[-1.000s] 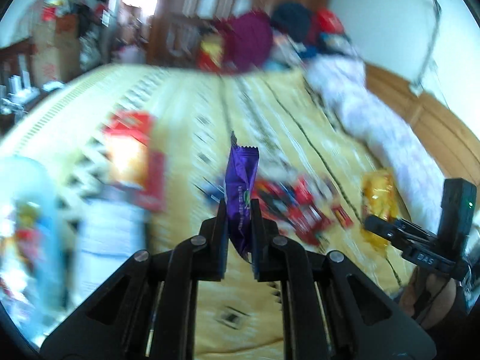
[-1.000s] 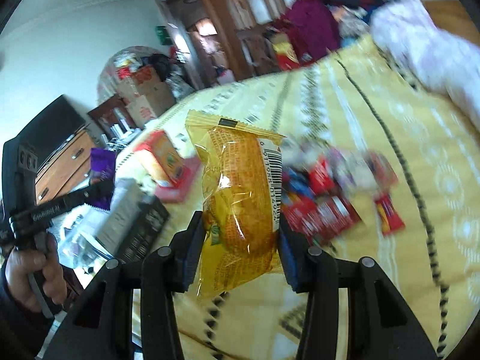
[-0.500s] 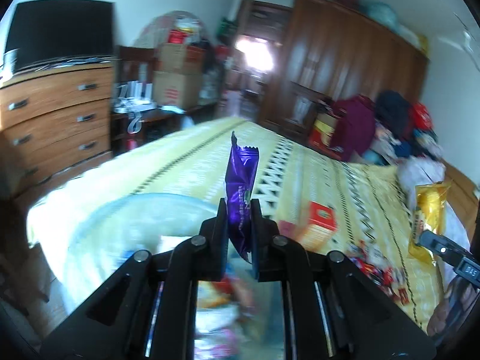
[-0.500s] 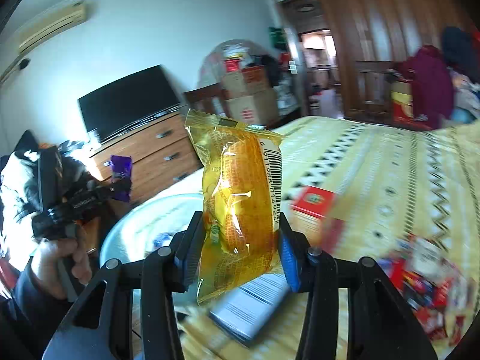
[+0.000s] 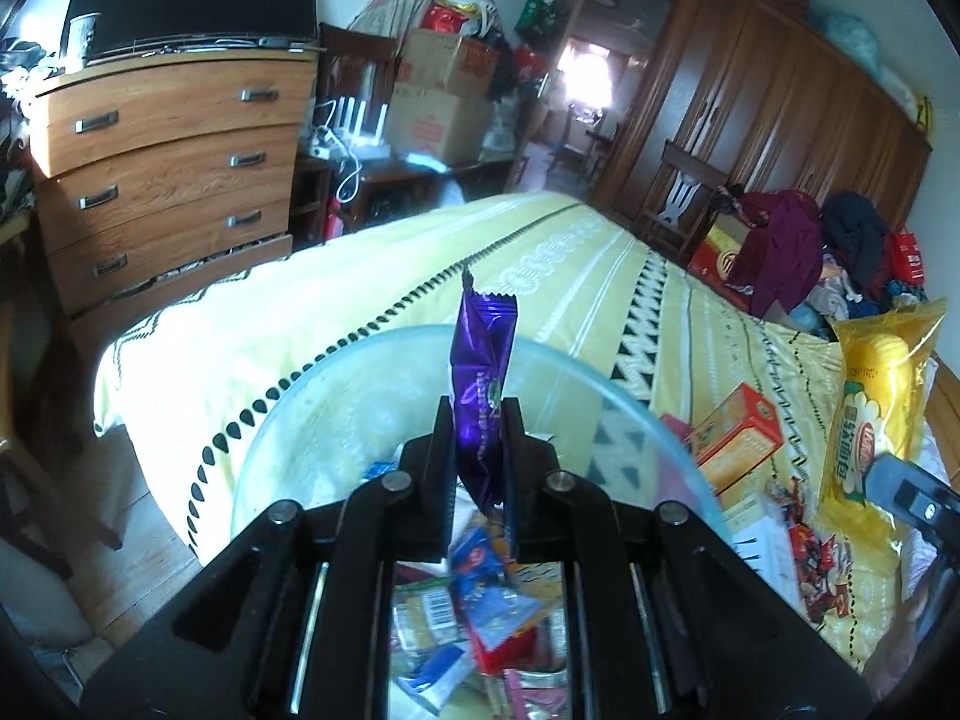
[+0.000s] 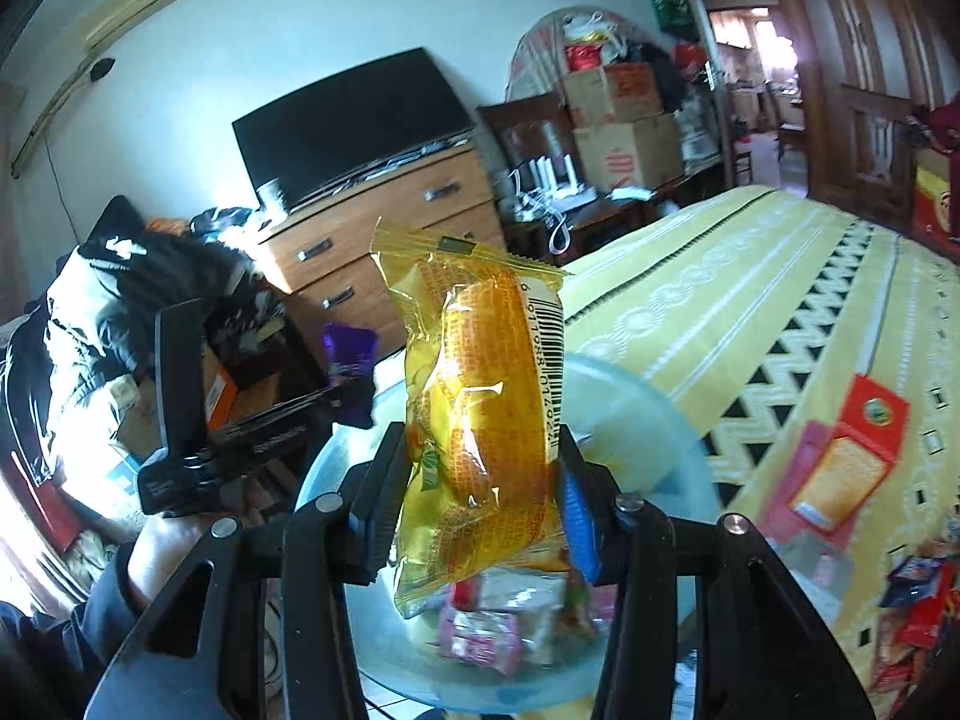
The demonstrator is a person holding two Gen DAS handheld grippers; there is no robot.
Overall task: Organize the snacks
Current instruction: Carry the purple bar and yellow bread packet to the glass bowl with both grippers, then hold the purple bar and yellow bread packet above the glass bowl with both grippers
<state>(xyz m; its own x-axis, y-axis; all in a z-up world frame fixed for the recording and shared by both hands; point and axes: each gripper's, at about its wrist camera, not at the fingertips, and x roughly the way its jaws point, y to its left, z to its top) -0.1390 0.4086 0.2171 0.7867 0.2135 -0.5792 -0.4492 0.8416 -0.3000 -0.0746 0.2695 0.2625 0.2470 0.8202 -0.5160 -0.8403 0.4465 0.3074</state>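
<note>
1. Purple snack packet: narrow, glossy, upright, above the bowl.
2. Yellow snack bag: translucent, barcoded, upright, above the bowl.
3. Translucent blue bowl: on the bed, containing assorted wrapped snacks.

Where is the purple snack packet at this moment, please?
The purple snack packet stands upright, clamped in the left gripper, above the clear blue tub of snacks at the bed's edge. In the right wrist view it appears left of the yellow packet.
</note>
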